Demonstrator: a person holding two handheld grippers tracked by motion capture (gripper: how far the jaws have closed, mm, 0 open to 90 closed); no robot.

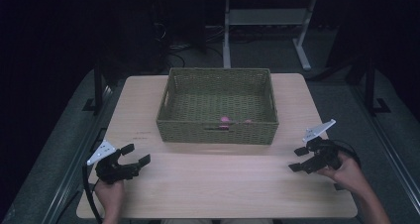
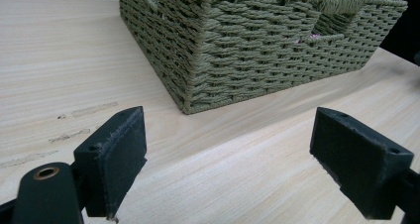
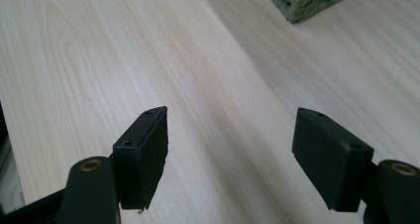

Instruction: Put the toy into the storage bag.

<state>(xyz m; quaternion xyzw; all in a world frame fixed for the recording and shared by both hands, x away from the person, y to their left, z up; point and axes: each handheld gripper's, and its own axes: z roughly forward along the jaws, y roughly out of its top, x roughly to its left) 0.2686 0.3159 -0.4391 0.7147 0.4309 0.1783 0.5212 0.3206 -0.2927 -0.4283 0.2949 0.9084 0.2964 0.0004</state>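
— Wooden worktop point(image 1: 218, 184), pale and broad; what sits on it?

— One woven green basket point(image 1: 218, 105), toward the far edge at the middle; something small and pink point(image 1: 226, 119) lies inside it near its front wall, too small to tell what.

— And the tools, relative to the basket?

— Left tool point(image 1: 136, 154) is in front of the basket's left corner, held in a hand, jaws spread wide with nothing between them; right tool point(image 1: 298, 158) is in front of its right corner, likewise gaping and empty; both well apart from the basket.
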